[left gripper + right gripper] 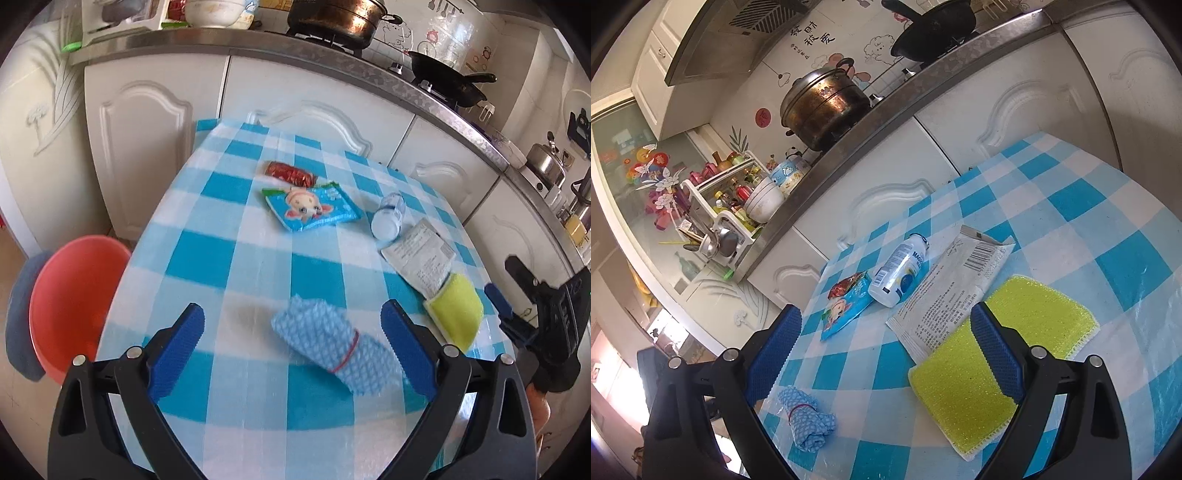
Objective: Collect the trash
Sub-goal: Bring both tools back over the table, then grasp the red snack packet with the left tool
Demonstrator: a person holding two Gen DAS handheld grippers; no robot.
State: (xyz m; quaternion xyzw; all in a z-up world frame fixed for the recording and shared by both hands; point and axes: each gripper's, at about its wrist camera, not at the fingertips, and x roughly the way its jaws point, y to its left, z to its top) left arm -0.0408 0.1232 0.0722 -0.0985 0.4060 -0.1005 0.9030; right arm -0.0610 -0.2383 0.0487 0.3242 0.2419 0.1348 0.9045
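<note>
My left hand-held gripper [291, 347]: jaws wide apart, holding nothing, with the rolled blue cloth [332, 350] (red band around it) lying between the fingers on the checked surface [229, 258]. Ahead of it: blue cartoon wrapper [312, 206], red wrapper [290, 173], small white bottle [388, 218], white sachet [419, 254]. My right hand-held gripper [886, 350]: also wide open, empty, over the yellow sponge [997, 354]. Orange bowl [70, 299] left of the surface.

Your table [258, 266] in blue-white check cloth, red wrapper [290, 173] and cartoon snack packet [312, 206] toward its far edge, white bottle [388, 218] lying flat, grey sachet [421, 258] touching yellow sponge [456, 310] by the right edge, banded blue cloth roll [332, 347] nearest you.
</note>
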